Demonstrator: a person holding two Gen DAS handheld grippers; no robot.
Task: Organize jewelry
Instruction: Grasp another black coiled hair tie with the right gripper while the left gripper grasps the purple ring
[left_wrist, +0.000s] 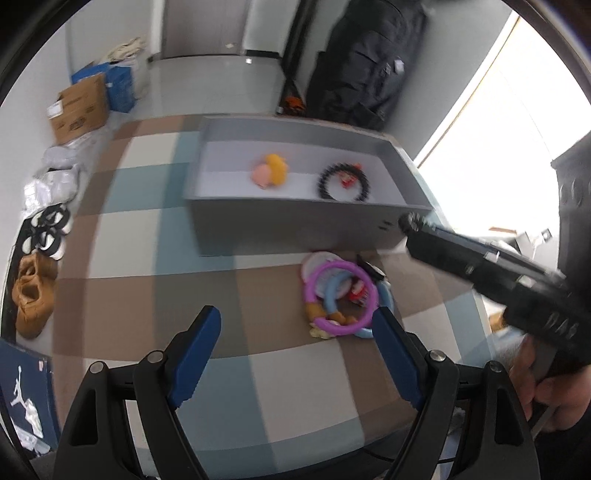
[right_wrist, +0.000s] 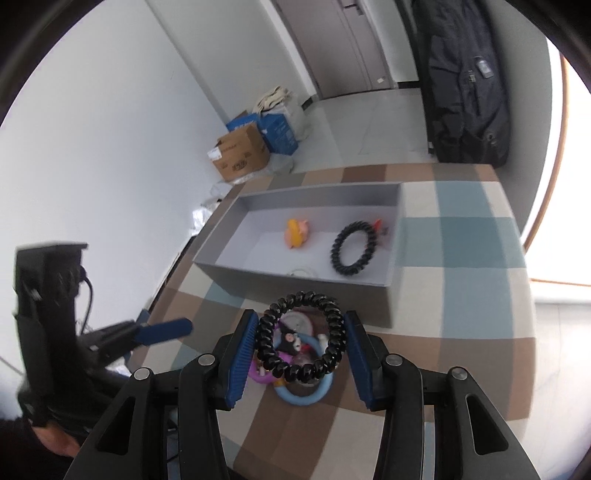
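Note:
A grey box (left_wrist: 295, 225) (right_wrist: 306, 291) stands on the checked tablecloth. In it lie a black spiral hair tie (left_wrist: 344, 183) (right_wrist: 355, 248) and an orange and pink clip (left_wrist: 271, 170) (right_wrist: 296, 232). A pile of purple and blue rings (left_wrist: 340, 299) (right_wrist: 295, 376) lies in front of the box. My right gripper (right_wrist: 301, 350) holds a second black spiral hair tie (right_wrist: 301, 338) between its fingers above the pile. My left gripper (left_wrist: 295, 339) is open and empty, left of the pile.
Cardboard and blue boxes (left_wrist: 79, 105) (right_wrist: 243, 153) stand on the floor by the wall. Shoes (left_wrist: 35, 291) lie at the left. A dark bag (left_wrist: 369, 62) (right_wrist: 467, 81) stands beyond the table. The table's edge (right_wrist: 532, 332) is at the right.

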